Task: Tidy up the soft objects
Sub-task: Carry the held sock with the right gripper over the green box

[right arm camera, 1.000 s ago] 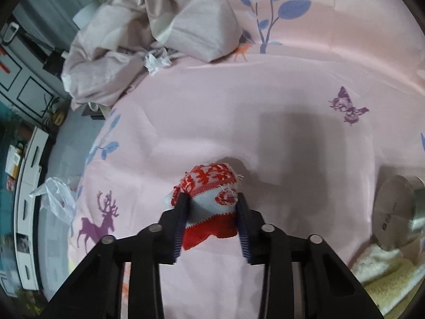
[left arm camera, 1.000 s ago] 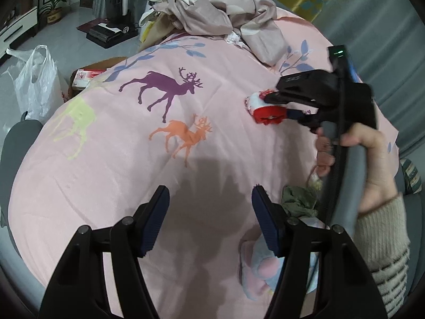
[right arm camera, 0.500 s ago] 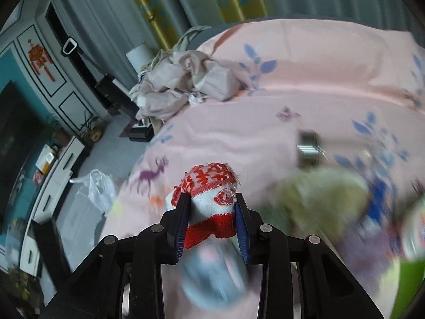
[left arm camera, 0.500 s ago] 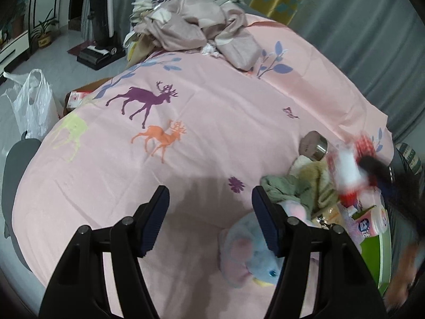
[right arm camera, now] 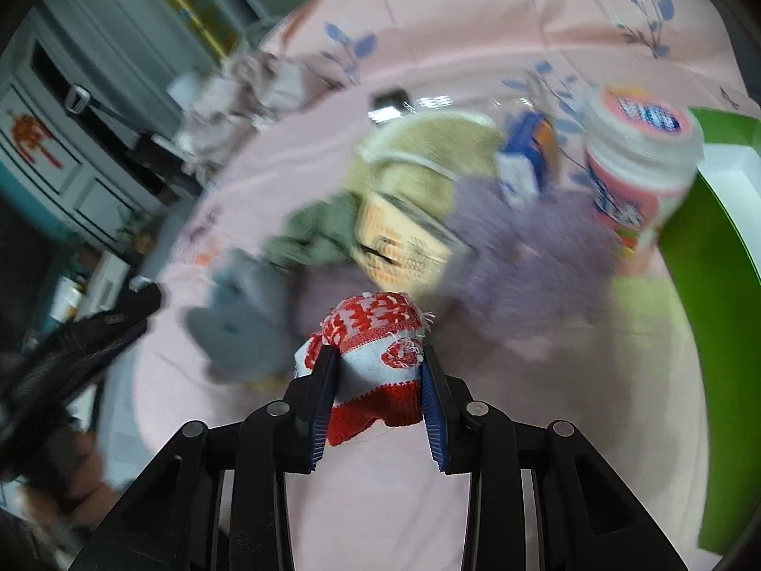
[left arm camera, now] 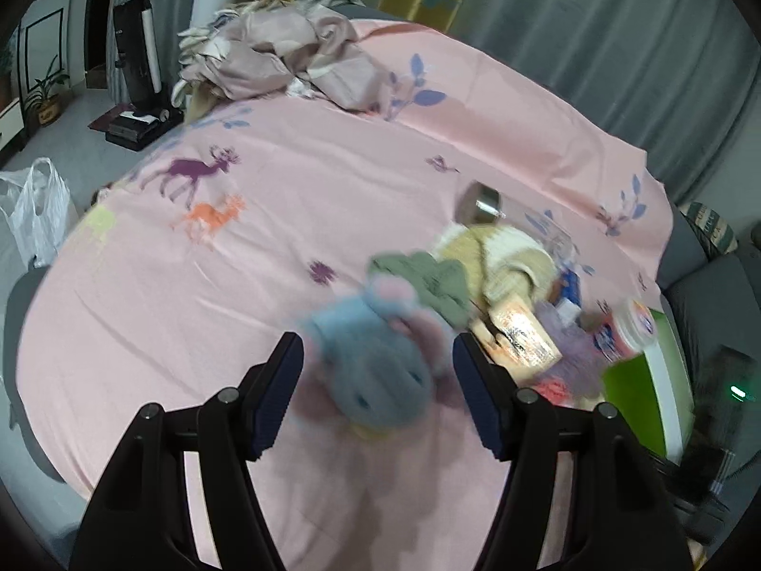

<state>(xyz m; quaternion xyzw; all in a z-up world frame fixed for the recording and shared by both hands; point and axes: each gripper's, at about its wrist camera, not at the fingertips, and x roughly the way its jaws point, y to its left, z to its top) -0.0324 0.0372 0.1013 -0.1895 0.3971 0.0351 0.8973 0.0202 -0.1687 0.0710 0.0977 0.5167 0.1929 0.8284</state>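
Your right gripper (right arm camera: 375, 380) clamps the sock (right arm camera: 373, 361); keep it pinched toward the green bin (right arm camera: 704, 257) at 3 o'clock. Left gripper (left arm camera: 375, 390) stands apart around the plush toy (left arm camera: 375, 357).

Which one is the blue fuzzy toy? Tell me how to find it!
Look at the pink bedsheet with deer on it. Near its front edge, between the open left gripper fingers, lies the plush toy. It is pale blue with pink patches, unlike the green cloth behind it.

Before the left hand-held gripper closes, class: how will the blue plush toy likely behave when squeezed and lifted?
The blue plush toy looks fuzzy and rounded, so it probably compresses between the open left hand-held gripper. It likely weighs little for its bulk. Lying on the pink sheet, it shouldn't roll.
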